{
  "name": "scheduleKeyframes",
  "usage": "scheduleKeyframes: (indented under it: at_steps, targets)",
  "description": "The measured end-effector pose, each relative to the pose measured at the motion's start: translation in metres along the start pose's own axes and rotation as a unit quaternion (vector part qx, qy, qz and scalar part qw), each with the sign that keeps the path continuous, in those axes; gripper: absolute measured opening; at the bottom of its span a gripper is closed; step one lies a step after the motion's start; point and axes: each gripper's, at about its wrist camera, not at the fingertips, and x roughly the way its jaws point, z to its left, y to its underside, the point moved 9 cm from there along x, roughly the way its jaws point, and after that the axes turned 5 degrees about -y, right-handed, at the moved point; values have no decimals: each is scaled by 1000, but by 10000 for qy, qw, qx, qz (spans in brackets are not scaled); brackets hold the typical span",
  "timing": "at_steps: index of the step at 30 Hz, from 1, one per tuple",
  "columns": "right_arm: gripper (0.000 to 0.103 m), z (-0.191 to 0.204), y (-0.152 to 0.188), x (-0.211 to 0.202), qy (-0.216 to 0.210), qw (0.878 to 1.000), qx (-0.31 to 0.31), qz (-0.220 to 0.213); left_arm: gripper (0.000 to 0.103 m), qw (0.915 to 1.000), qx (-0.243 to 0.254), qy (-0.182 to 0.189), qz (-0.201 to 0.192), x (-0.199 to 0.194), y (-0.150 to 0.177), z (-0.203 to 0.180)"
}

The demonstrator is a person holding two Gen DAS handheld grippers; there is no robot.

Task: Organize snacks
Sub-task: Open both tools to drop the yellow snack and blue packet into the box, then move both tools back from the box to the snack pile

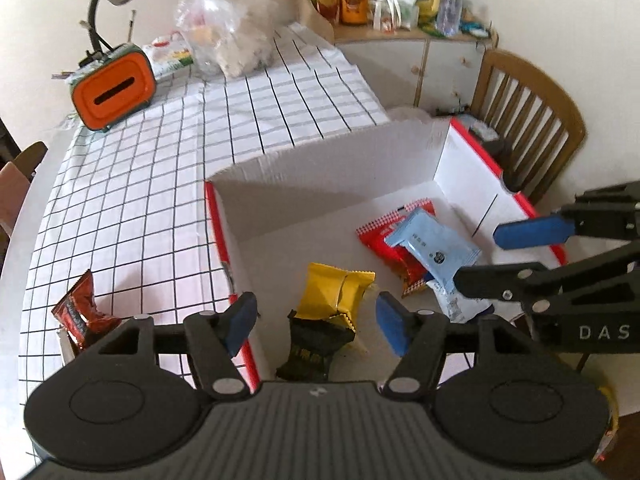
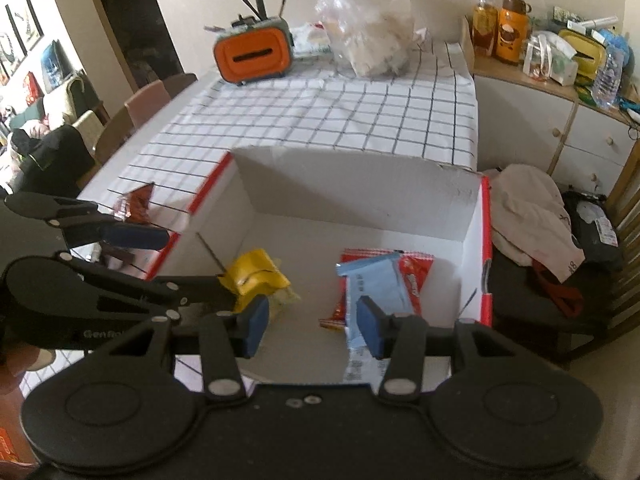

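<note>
Location: a home dining area. Indicators: a counter covered with a grid-pattern tablecloth (image 2: pixel 360 112); a wooden spindle-back chair (image 1: pixel 532 120) at its right; more chairs (image 2: pixel 144 100) along its left. A cabinet (image 2: pixel 560 120) at far right carries bottles (image 2: pixel 510 28) and household clutter. Framed pictures (image 2: pixel 24 28) hang on the far left wall.

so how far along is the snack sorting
Done: yellow packet, a dark packet, light blue packet and red packet lie in the white box. In hand: nothing; left gripper and right gripper are both open and empty. Left: a dark red packet on the checked tablecloth.
</note>
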Motion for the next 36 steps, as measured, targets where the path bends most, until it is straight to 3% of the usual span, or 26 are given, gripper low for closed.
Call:
scheduleKeyframes:
  at_steps: [7, 13, 15, 17, 24, 36]
  targets:
    - [59, 27, -3, -12, -185, 9996, 52, -224, 79, 9991, -231, -3, -353, -26, 8, 27]
    - [64, 56, -4, -9, -225, 9993, -30, -290, 82, 9972, -396, -106, -620, -43, 21, 57]
    - [75, 66, -5, -8, -256, 9992, -21, -319, 82, 9966, -465, -104, -679, -46, 26, 70]
    - [79, 77, -7, -6, -279, 9989, -43, -371, 83, 9959, -531, -105, -729, -50, 33, 84]
    - [86, 114, -9, 7, -335, 9986, -50, -404, 84, 9916, -660, -274, -1076, -70, 64, 145]
    - [99, 190, -7, 58, -497, 9980, -121, -360, 87, 9896, -921, -620, -912, -64, 132, 258]
